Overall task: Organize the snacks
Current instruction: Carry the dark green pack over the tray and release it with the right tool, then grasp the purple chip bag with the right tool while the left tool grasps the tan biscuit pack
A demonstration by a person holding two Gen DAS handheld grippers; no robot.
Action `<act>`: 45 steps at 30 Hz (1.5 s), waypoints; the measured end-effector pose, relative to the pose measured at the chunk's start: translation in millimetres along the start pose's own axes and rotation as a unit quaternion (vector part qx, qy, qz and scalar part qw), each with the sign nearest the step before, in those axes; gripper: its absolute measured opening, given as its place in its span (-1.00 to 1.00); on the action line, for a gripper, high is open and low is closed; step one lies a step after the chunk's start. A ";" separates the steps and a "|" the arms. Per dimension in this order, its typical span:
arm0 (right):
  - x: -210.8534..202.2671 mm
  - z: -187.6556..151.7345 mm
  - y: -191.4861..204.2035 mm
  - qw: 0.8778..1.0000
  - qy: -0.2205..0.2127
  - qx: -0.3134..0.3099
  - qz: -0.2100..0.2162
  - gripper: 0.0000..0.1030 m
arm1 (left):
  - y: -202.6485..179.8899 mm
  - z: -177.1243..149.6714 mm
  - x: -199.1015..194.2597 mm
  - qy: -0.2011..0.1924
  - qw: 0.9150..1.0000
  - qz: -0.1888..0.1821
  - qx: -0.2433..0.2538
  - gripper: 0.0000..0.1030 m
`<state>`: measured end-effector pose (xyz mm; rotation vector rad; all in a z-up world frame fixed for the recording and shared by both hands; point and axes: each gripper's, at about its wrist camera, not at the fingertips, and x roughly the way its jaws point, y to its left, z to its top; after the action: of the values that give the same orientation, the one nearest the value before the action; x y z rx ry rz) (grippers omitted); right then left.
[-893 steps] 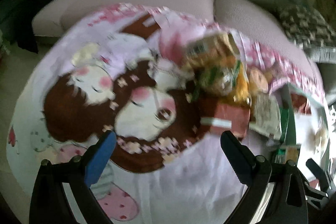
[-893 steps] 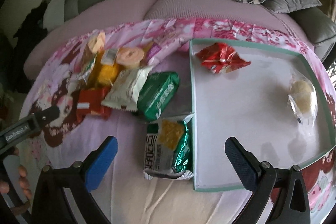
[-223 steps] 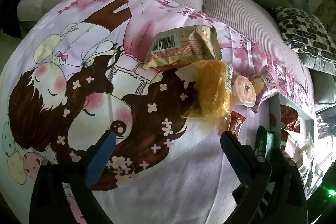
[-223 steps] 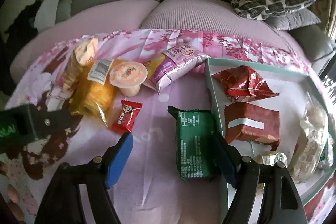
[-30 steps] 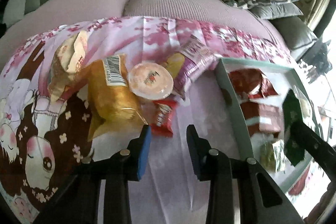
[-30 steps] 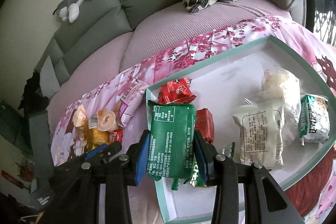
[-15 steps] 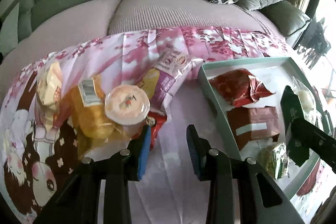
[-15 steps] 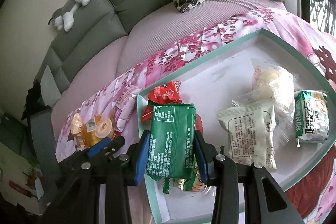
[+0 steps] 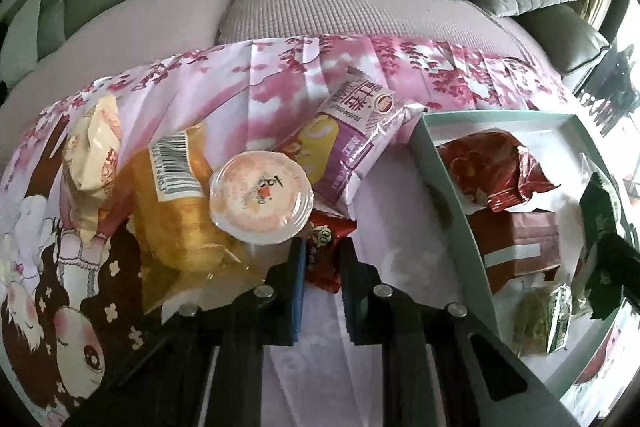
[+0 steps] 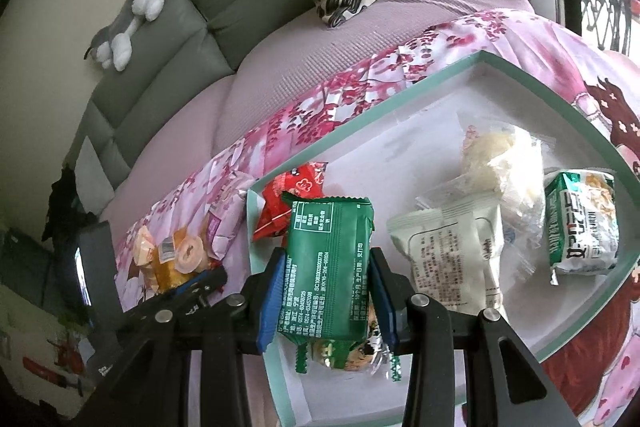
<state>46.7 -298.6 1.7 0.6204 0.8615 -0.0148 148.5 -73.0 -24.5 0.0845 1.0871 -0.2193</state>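
Pink cartoon-print cloth covers the table before a grey sofa, where the right tongs [image 10: 326, 291] are clamped on a green foil snack packet [image 10: 326, 267] held over the lower-left corner of the mint-rimmed white tray [image 10: 400, 95], best lowered flat into bare space before letting go. Left tongs [image 9: 322, 259] pinch a small red candy wrapper [image 9: 326, 247] at centre frame. Inside the tray lie red, white, clear and green-white packets.
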 end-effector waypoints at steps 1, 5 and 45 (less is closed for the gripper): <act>-0.7 0.5 -1.4 1.000 -0.001 0.002 -0.001 -0.17 | -0.2 -0.5 -1.1 -0.001 1.000 0.000 -0.003 -0.69; -3.5 3.3 -6.9 1.000 -0.005 0.008 -0.005 -0.17 | 2.3 -4.3 -9.8 -0.008 1.000 -0.012 -0.022 -0.70; 4.4 67.4 20.2 0.989 -0.001 -0.120 -0.088 0.22 | -8.5 20.2 -75.8 -0.063 0.995 -0.063 -0.033 0.77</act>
<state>102.2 -315.7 41.5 0.3176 0.8972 -0.0706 130.3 -74.6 52.3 -0.0561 0.9740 -0.2984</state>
